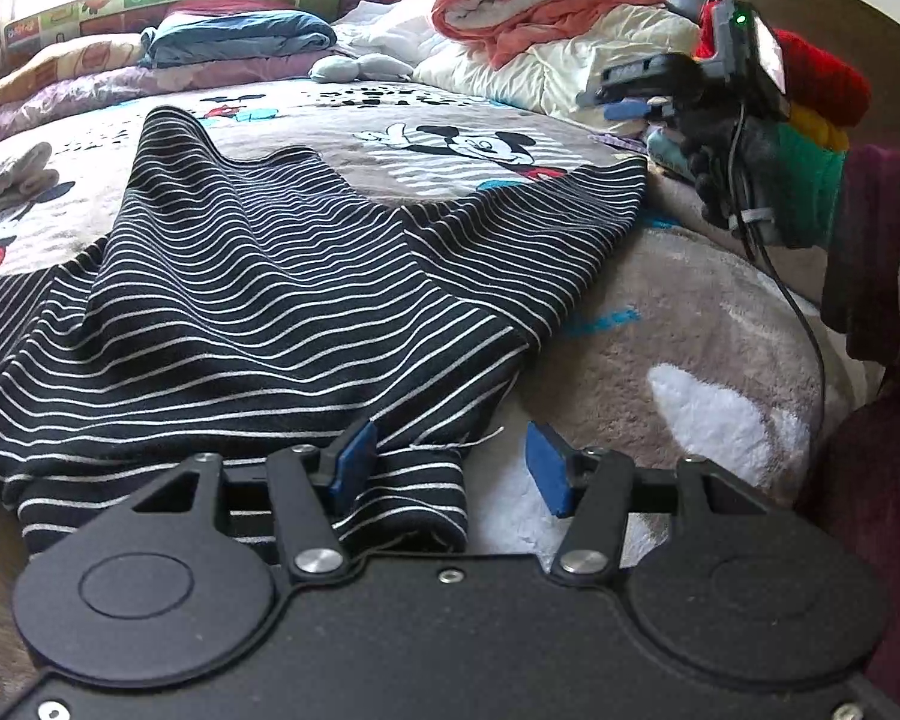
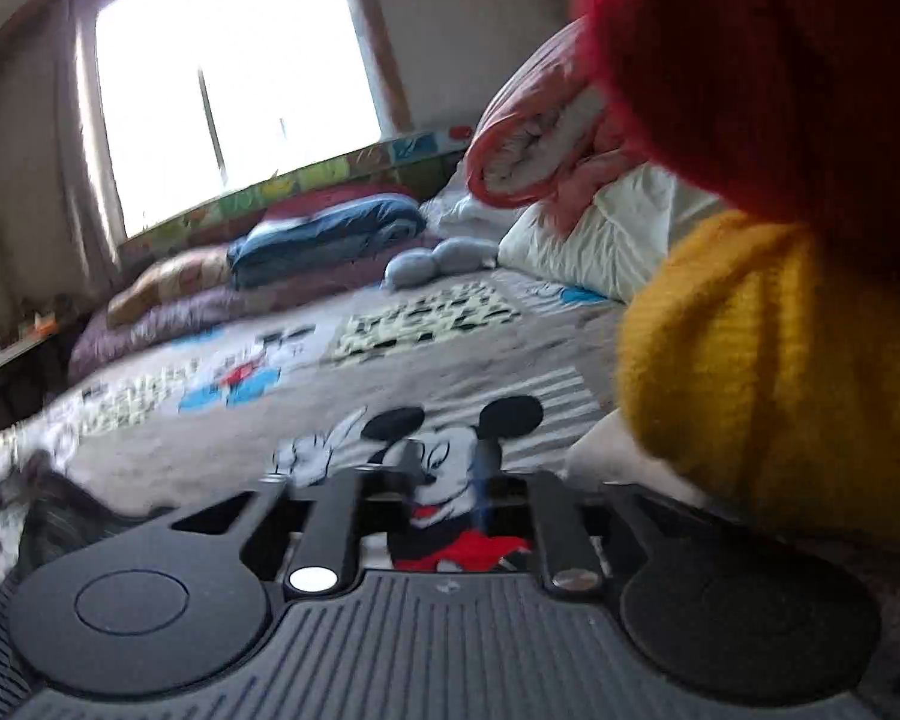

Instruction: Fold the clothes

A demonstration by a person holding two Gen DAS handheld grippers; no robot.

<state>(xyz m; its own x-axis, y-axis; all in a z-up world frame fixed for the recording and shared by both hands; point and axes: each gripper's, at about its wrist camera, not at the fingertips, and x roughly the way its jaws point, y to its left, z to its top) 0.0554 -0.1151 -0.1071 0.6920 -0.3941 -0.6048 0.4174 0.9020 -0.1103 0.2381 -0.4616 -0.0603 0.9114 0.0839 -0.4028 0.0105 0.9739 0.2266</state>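
Two blue-padded fingers of the left gripper (image 1: 450, 468) were seen spread apart low over a bed, one pad (image 1: 354, 456) resting against a small doubled-over corner of a black-and-white striped garment (image 1: 282, 288), the other pad off the cloth over the cartoon-mouse blanket (image 1: 660, 312). Nothing was pinched between them. The striped garment was spread loosely and rumpled across the blanket, its far edge raised in a peak, with no neat fold to be made out. The right gripper (image 1: 636, 99) was held in a gloved hand (image 1: 714, 180) in the air beyond the garment's far right corner, a red, yellow and green knitted sleeve (image 2: 762, 312) behind it; its own view was motion-blurred, and whether its fingers were apart or together could not be told. The step in hand was judged to be a grasp on the near hem. For any next move, the near corner would have to be closed on squarely and the cloth kept flat.
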